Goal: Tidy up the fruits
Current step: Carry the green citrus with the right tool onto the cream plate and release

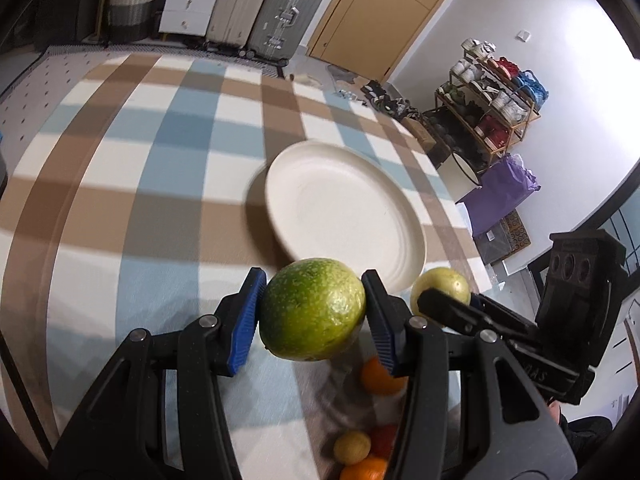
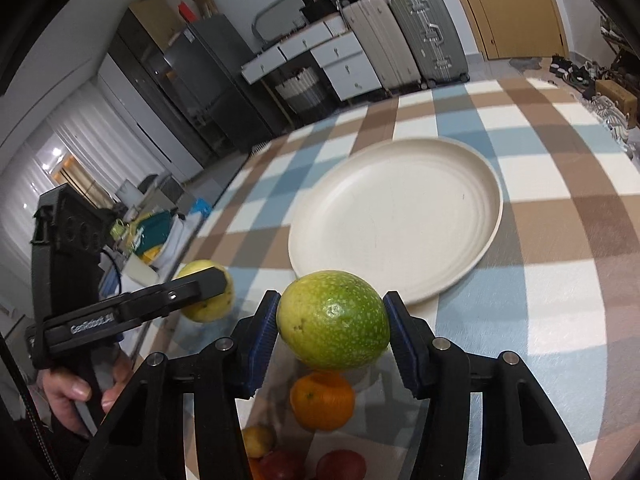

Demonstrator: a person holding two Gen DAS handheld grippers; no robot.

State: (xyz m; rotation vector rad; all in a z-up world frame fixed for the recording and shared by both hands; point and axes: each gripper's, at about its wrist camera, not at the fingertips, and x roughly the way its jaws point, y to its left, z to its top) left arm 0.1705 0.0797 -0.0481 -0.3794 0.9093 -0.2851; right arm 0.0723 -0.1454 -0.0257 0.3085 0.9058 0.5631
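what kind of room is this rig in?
Looks like a lived-in home, probably a dining or entry area: checked tablecloth, suitcases by a wooden door, a shoe rack, white drawers.

Light: we see bright daylight falling across the checked blue-brown-white tablecloth (image 1: 168,152), with soft shadow bands.
Quality: strong fisheye bending, dark corners, slight blur.

On your left hand-held gripper (image 2: 208,292), seen from the right wrist camera, white lettering along the side of the black body read "GenRobot.AI". In the left wrist view, the lettering on your right hand-held gripper (image 1: 444,298) was too unclear to read.
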